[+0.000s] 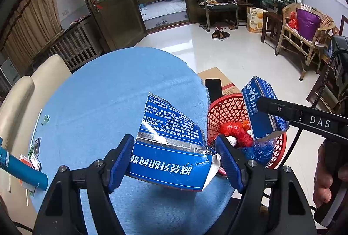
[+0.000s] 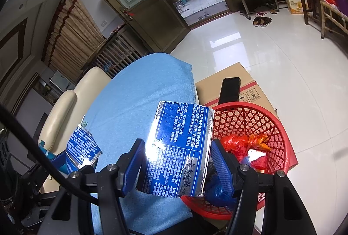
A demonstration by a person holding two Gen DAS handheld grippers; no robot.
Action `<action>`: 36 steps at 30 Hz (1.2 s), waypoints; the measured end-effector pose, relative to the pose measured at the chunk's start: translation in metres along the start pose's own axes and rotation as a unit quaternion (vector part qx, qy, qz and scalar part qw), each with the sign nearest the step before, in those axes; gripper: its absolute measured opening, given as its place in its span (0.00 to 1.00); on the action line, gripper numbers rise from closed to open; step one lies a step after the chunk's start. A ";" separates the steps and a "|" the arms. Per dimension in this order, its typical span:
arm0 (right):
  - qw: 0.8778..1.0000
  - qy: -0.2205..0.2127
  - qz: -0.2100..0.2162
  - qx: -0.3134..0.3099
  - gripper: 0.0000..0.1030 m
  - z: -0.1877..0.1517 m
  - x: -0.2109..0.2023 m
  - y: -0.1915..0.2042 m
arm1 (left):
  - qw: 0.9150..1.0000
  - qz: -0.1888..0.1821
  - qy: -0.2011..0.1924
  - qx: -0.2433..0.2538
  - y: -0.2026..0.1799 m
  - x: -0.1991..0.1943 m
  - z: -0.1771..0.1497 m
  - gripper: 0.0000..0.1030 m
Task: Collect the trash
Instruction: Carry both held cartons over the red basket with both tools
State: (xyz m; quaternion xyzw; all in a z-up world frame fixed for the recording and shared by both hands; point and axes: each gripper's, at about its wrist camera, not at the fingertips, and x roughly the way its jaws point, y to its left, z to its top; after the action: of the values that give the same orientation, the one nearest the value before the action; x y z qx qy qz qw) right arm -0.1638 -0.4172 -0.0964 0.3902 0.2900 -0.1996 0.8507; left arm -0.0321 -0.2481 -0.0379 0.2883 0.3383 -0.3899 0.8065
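Left wrist view: your left gripper (image 1: 174,161) clamps its jaws on a torn blue toothpaste box piece (image 1: 171,143) above the blue-covered tabletop (image 1: 104,104); the red basket (image 1: 230,108) sits at three o'clock. Right wrist view: your right gripper (image 2: 178,166) grips another torn toothpaste box piece (image 2: 180,147), with the basket at four o'clock.
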 end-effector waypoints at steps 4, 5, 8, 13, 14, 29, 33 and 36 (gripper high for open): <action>1.000 0.001 0.000 0.004 0.64 0.000 0.001 -0.002 | 1.000 -0.001 0.001 0.003 -0.002 0.002 0.001 0.76; 1.000 0.001 0.000 0.005 0.64 0.000 0.001 -0.003 | 1.000 -0.001 0.002 0.004 -0.003 0.002 0.001 0.76; 1.000 0.000 -0.001 0.007 0.64 0.000 0.002 -0.005 | 1.000 -0.001 0.002 0.007 -0.005 0.003 0.002 0.76; 1.000 0.001 -0.001 0.013 0.64 0.000 0.002 -0.009 | 1.000 -0.002 0.002 0.012 -0.010 0.004 0.003 0.76; 1.000 0.001 -0.002 0.014 0.64 0.000 0.002 -0.009 | 1.000 -0.002 0.002 0.013 -0.010 0.004 0.004 0.76; 0.999 0.004 -0.006 0.034 0.64 0.001 0.002 -0.020 | 0.999 -0.004 0.007 0.032 -0.023 0.010 0.009 0.76; 0.999 0.005 -0.008 0.040 0.64 0.001 0.002 -0.023 | 0.999 -0.006 0.009 0.036 -0.025 0.012 0.010 0.76; 0.999 0.007 -0.009 0.044 0.64 0.002 0.003 -0.025 | 0.999 -0.006 0.010 0.039 -0.027 0.014 0.010 0.76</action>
State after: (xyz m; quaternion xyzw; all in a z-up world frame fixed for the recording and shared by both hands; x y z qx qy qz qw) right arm -0.1754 -0.4343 -0.1112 0.4257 0.2902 -0.2175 0.8290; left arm -0.0441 -0.2758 -0.0478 0.3215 0.3326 -0.4047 0.7888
